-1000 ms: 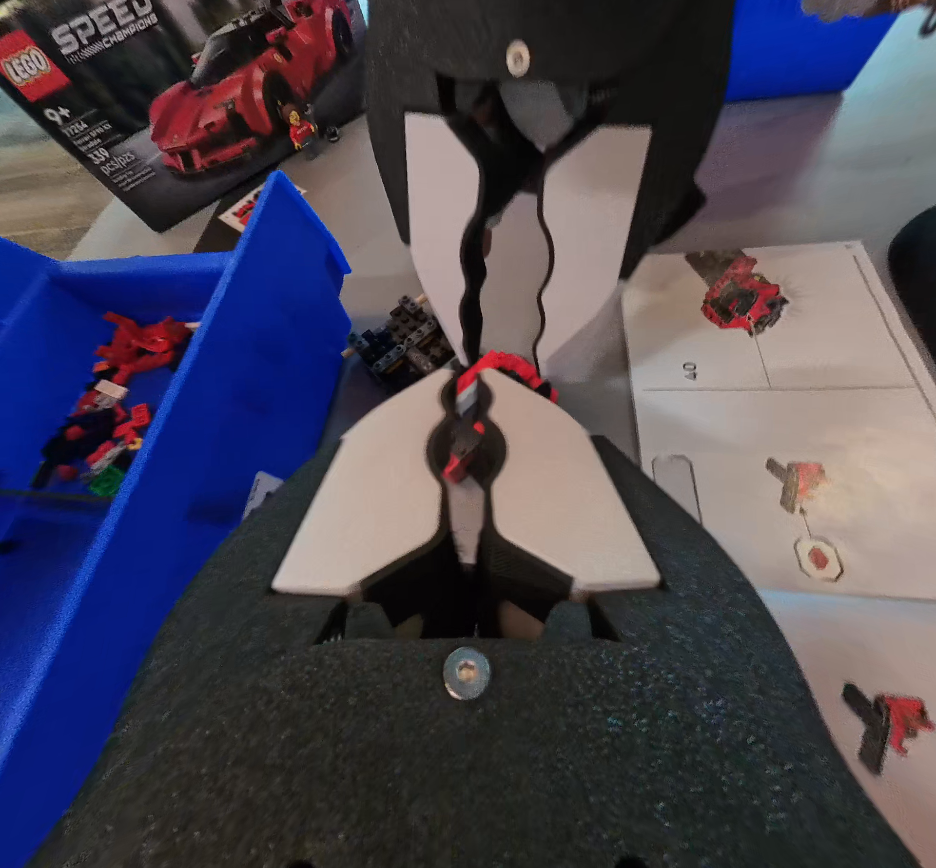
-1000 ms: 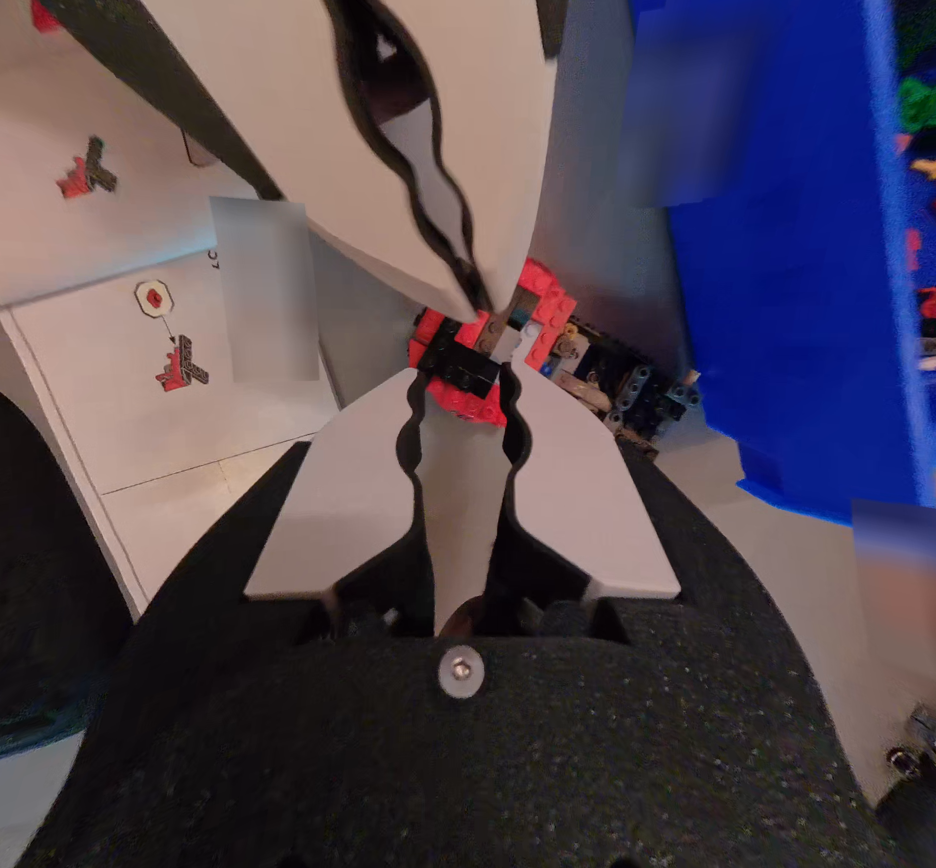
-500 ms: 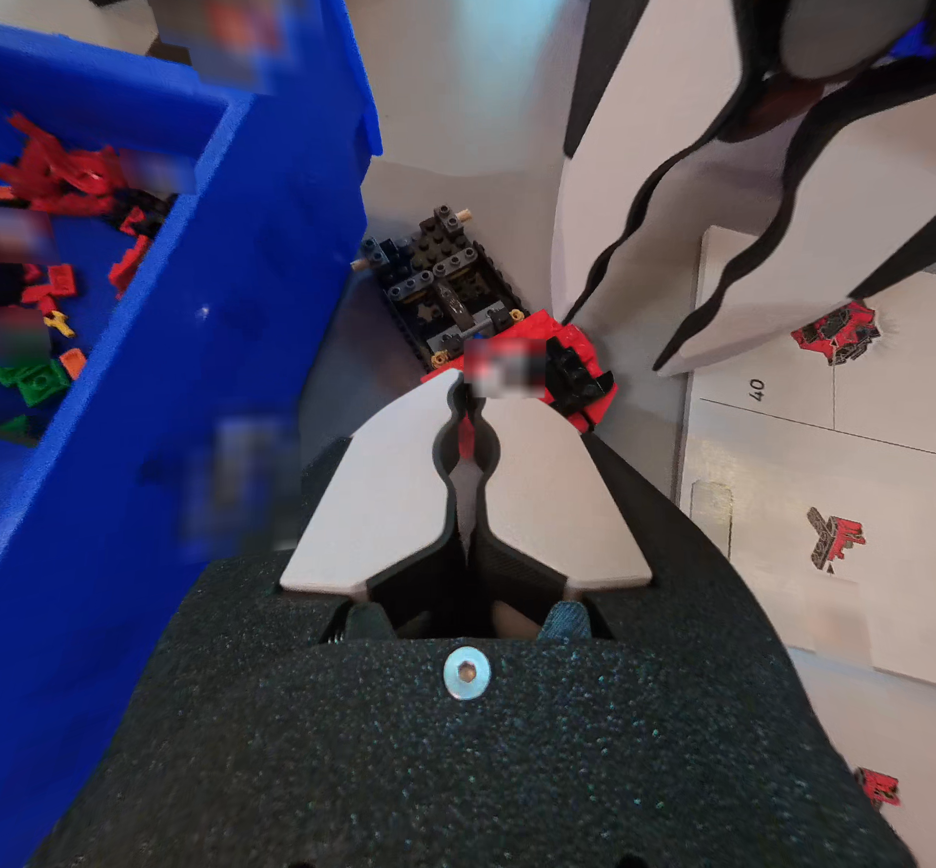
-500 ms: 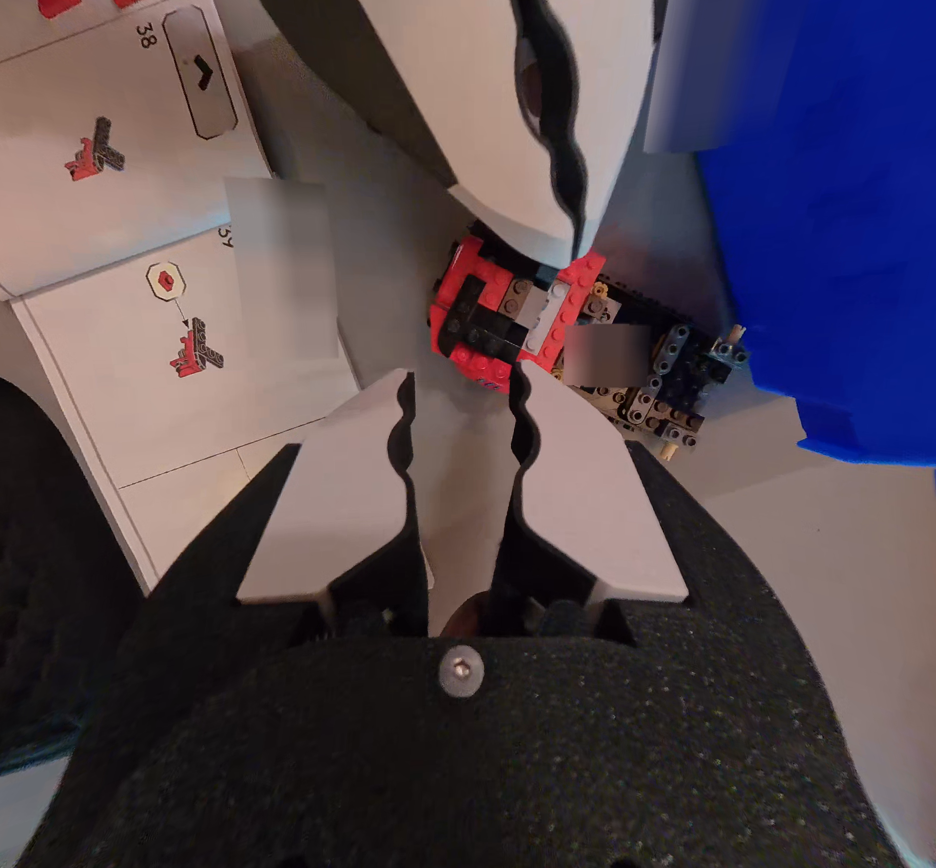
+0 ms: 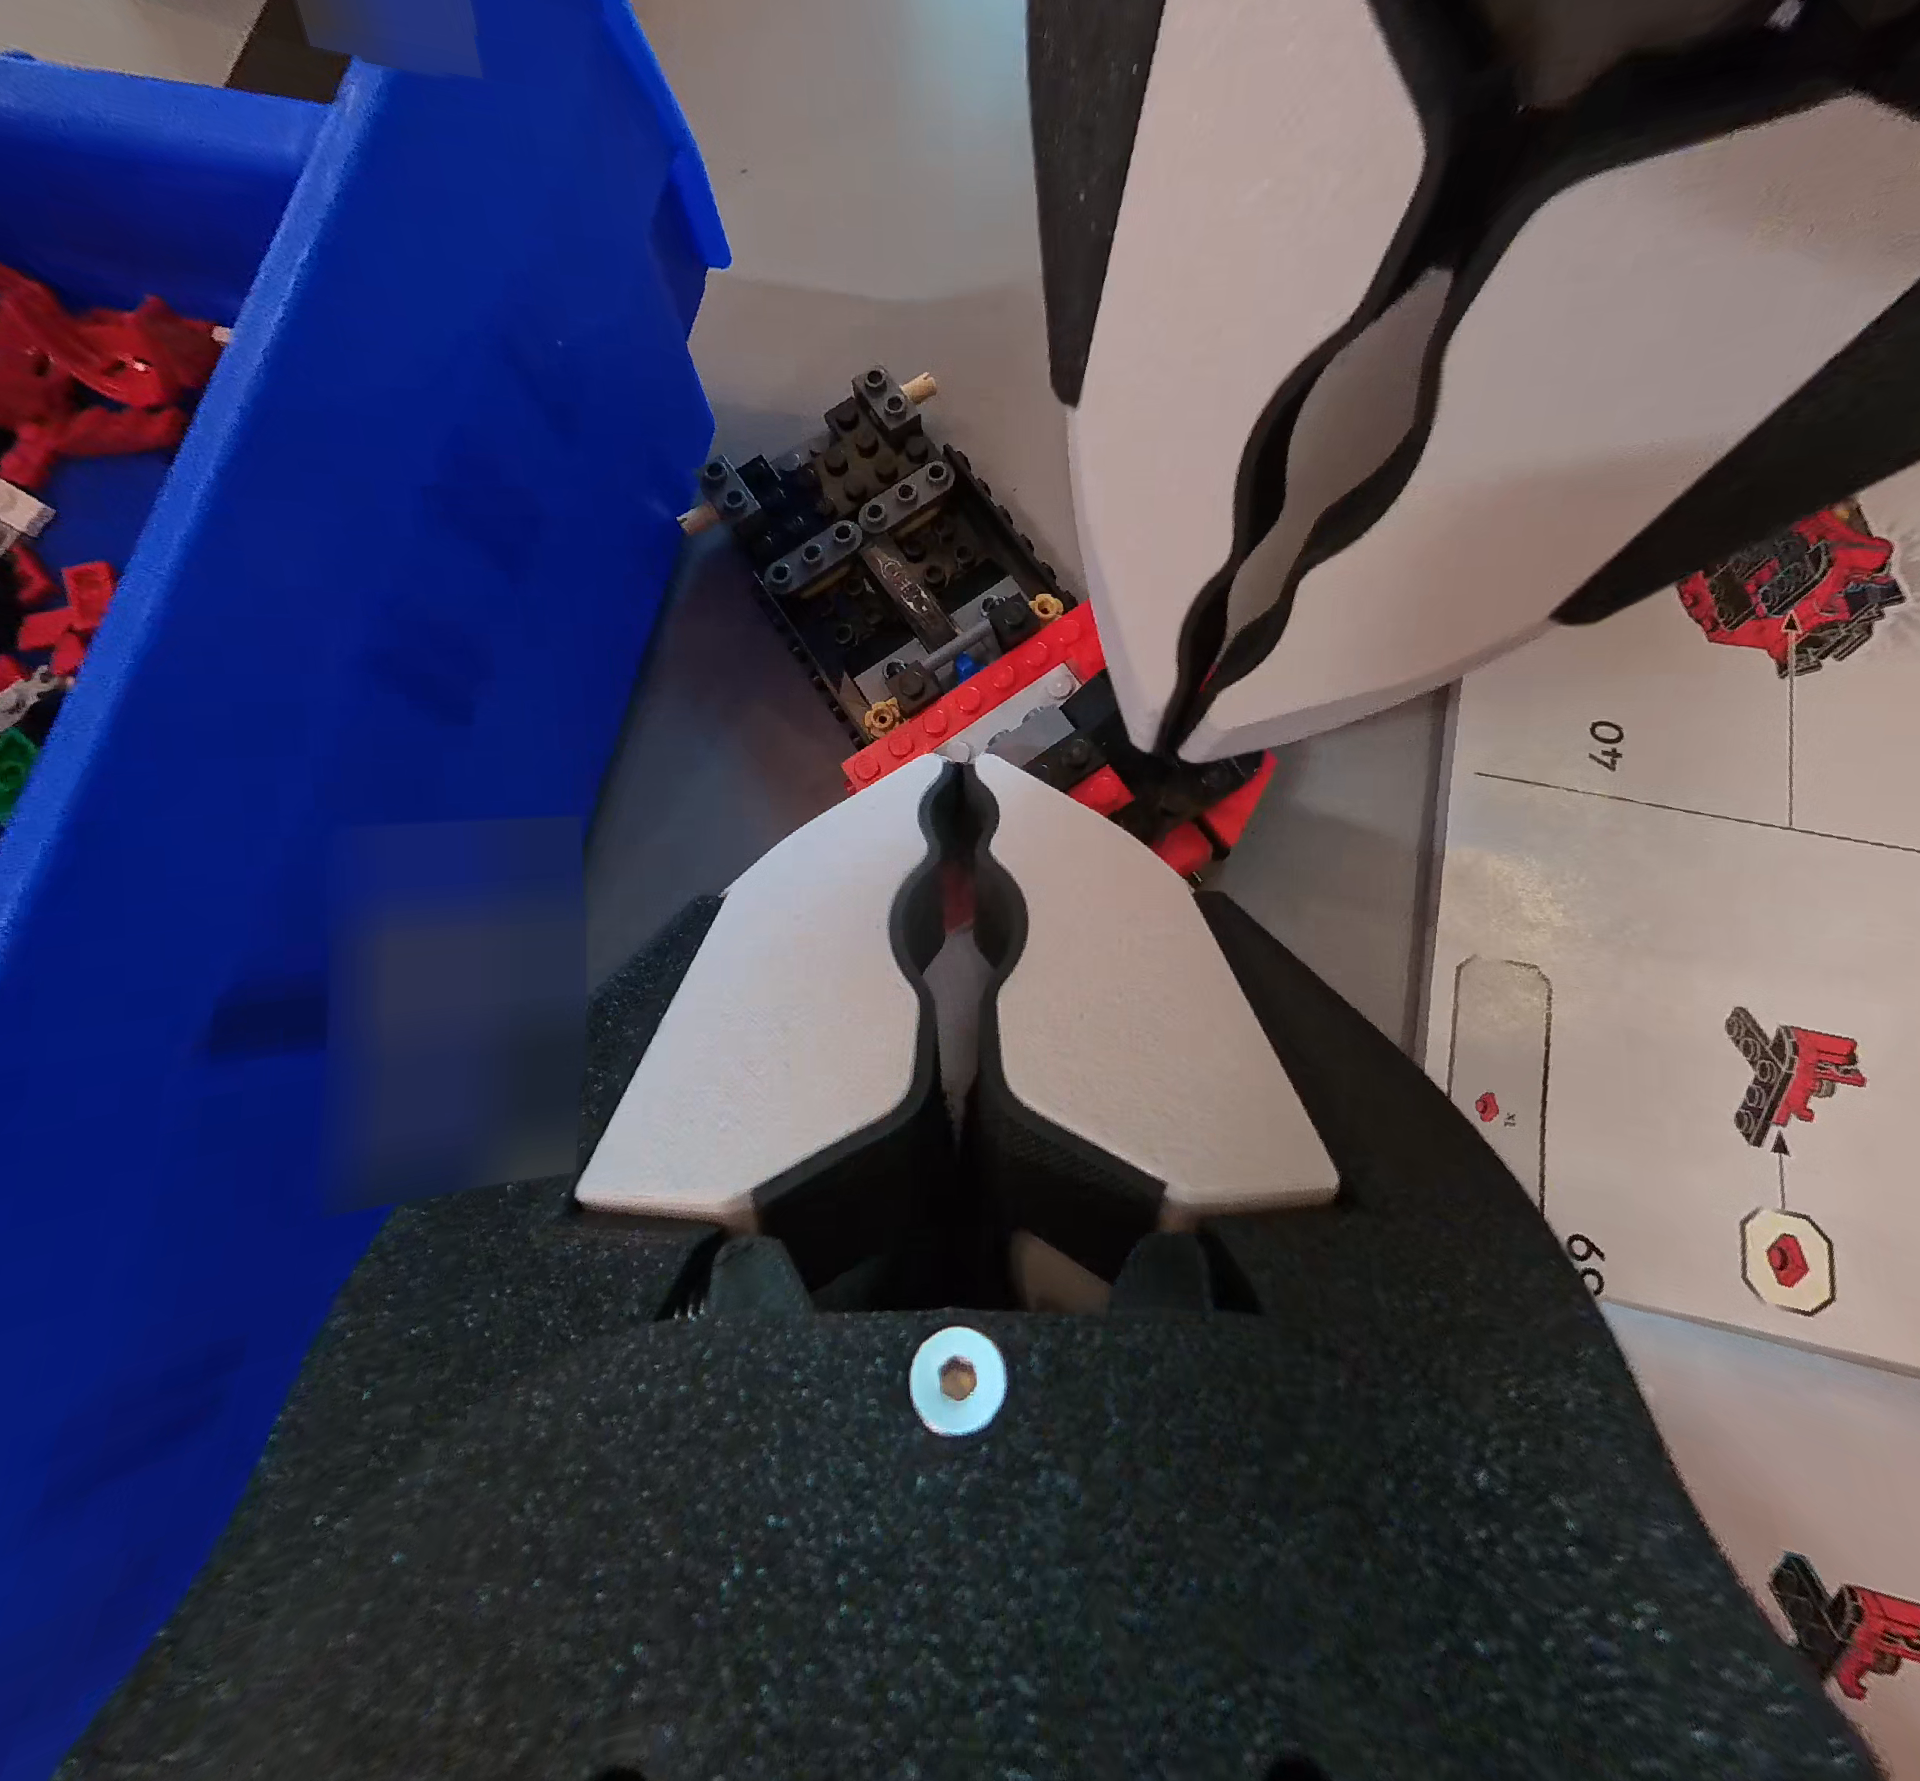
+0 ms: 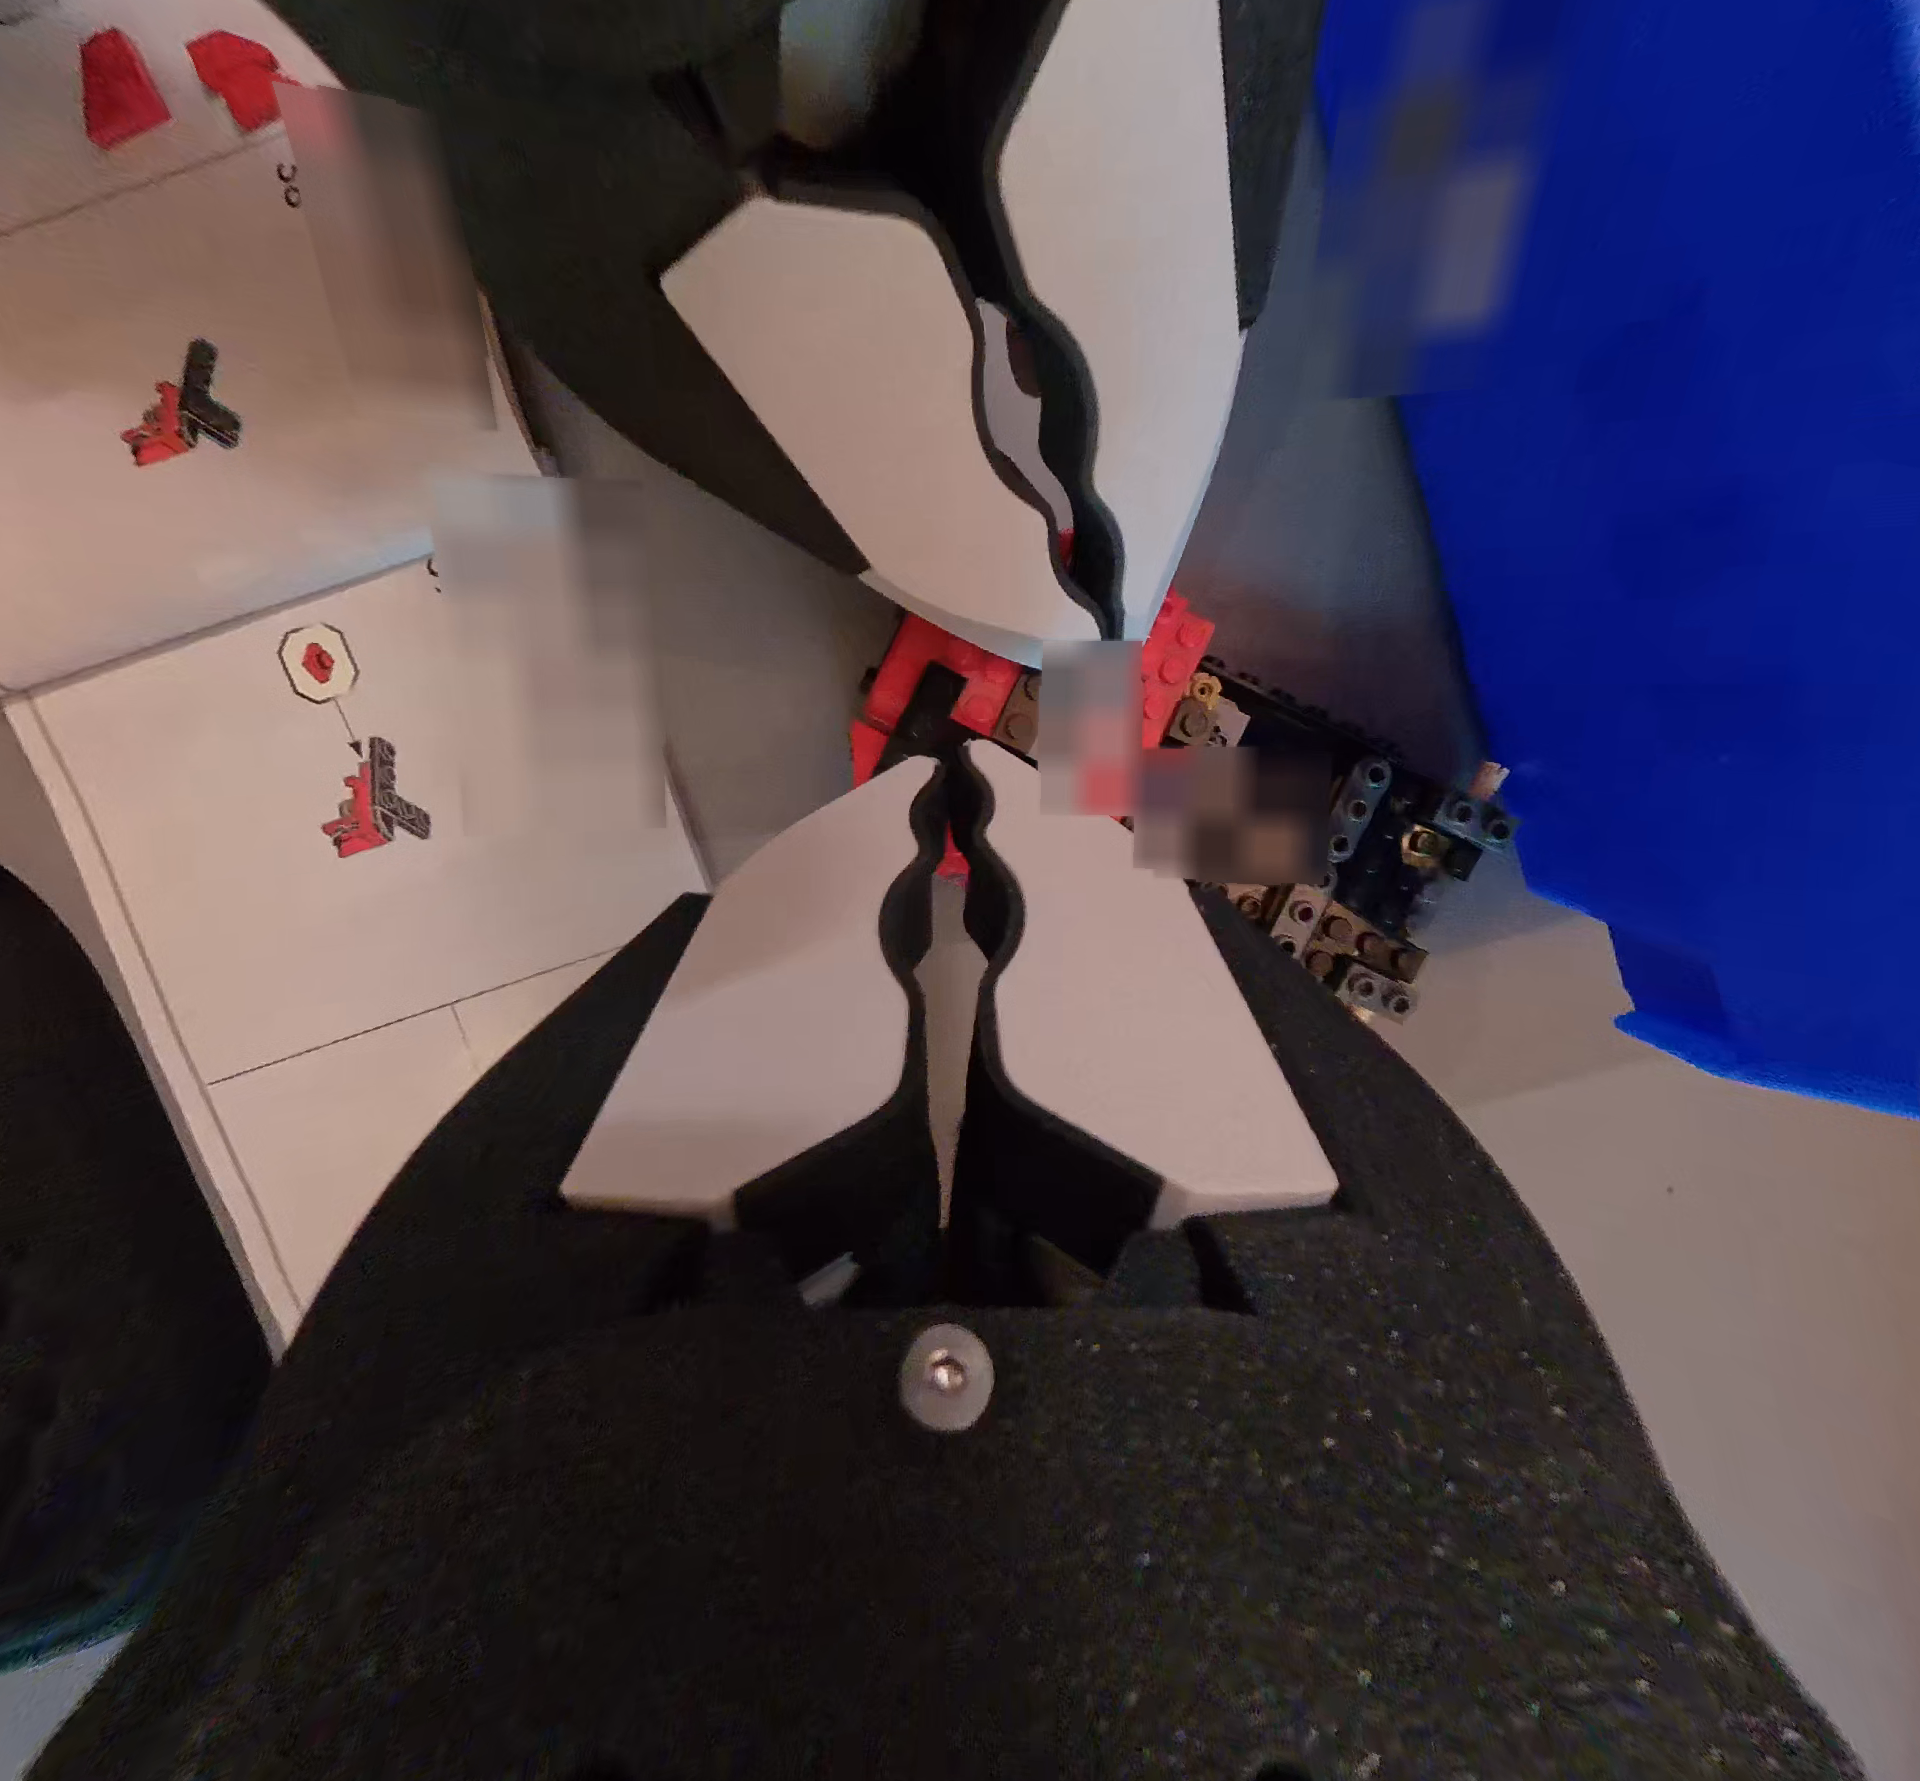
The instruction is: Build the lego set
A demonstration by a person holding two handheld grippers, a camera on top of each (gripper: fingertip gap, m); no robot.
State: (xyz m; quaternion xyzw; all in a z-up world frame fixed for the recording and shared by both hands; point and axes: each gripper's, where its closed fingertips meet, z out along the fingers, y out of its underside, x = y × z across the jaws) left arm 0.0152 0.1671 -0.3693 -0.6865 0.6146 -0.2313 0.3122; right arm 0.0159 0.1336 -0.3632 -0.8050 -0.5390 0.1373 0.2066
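A black Lego car chassis [image 5: 883, 568] lies on the table beside the blue bin, with a red front section [image 5: 977, 703] on its near end. My left gripper [image 5: 961, 770] is shut at that section's edge, and a red sliver shows between its pads. In the right wrist view it comes down from above [image 6: 1110, 628] onto the same section [image 6: 935, 661]. My right gripper [image 6: 956, 767] is shut, its tips on a black piece of the red section. The left wrist view shows it reaching in from the upper right [image 5: 1174, 746]. The chassis also shows in the right wrist view [image 6: 1371, 858].
A blue bin [image 5: 416, 484] with several loose red, black and green pieces [image 5: 73, 401] stands close to the left of the chassis; it also shows in the right wrist view [image 6: 1662, 381]. A white instruction sheet [image 5: 1662, 900] lies on the other side [image 6: 208, 796]. The grippers are tip to tip, or close to it.
My left gripper carried the red section down onto the chassis and stayed shut. My right gripper, open half a second ago, has closed its tips on the black piece.
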